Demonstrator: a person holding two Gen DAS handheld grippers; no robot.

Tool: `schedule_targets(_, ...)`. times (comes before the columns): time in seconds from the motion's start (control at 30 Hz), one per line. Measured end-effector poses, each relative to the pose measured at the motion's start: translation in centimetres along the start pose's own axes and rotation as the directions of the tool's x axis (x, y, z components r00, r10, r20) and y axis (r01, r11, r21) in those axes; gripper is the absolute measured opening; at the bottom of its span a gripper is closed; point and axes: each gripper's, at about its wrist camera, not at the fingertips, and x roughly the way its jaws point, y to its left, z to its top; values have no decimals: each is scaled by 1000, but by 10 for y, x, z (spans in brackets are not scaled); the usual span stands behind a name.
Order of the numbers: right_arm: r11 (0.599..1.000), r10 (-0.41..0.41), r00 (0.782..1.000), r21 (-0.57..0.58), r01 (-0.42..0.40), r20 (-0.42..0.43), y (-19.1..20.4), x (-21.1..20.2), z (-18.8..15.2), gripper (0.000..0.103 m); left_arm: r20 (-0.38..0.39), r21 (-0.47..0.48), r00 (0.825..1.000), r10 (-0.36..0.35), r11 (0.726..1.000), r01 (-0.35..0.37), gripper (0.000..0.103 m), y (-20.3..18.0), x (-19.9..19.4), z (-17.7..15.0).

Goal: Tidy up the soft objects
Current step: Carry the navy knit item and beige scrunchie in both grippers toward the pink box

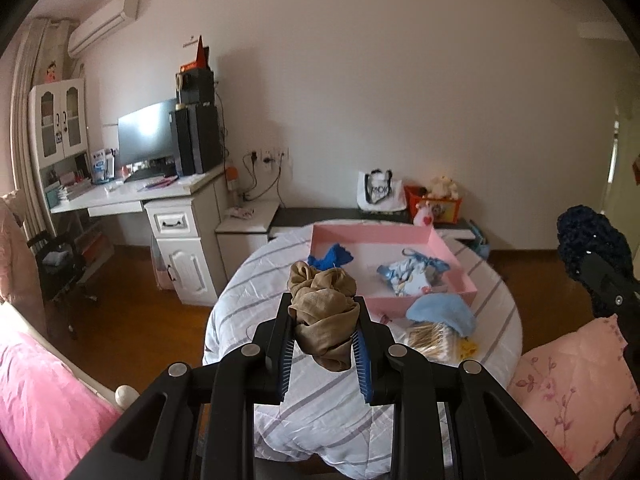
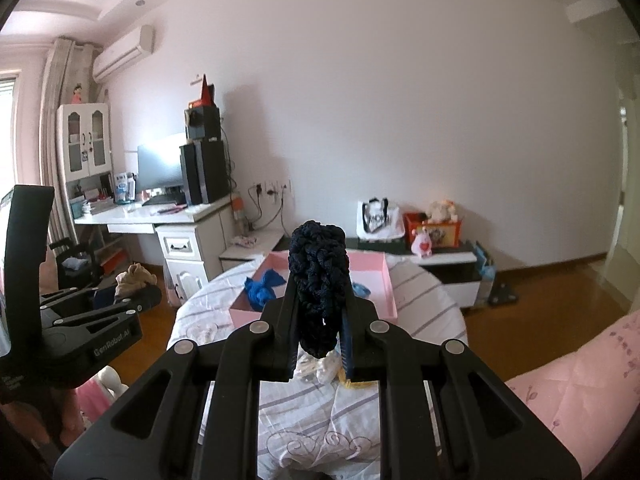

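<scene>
From the left wrist view, the left claw is narrowed onto a bunched tan scarf — its two blue-padded fingers press the cloth from either side. The bundle's long axis runs along the fingers, away from the camera, with a knotted lump past the fingertips and a loose fold hanging down between the pads. It is held in the air above a round tabletop with a white, grey-striped cover. Beyond it on that cover lies a shallow pink tray, holding a crumpled blue cloth at its near left and a blue-and-white patterned cloth toward its right. Just beside the tray's near right corner lie a light blue cloth and a straw-coloured woven piece. At the right edge, the right claw's dark load shows — a navy knitted piece.

From the right wrist view, the right claw is closed to a narrow gap on the navy knitted piece, which stands upright between the fingers, long axis vertical, its top rising above the fingertips. It hangs over the near part of the tabletop, in front of the pink tray. The left claw is at the far left, with the tan scarf in it.
</scene>
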Motion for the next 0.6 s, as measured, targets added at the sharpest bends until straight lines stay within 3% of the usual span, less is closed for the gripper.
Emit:
schedule_targets(0.33, 1000, 3, 998, -30, -1, 64, 9, -28, 6, 14, 91, -4, 996, 2, 1000, -2, 23, 0, -58, -16)
schedule_targets(0.6, 1000, 1, 997, -29, 1, 75, 10, -32, 6, 14, 109, -5, 994, 6, 1000, -5, 23, 0, -72, -26)
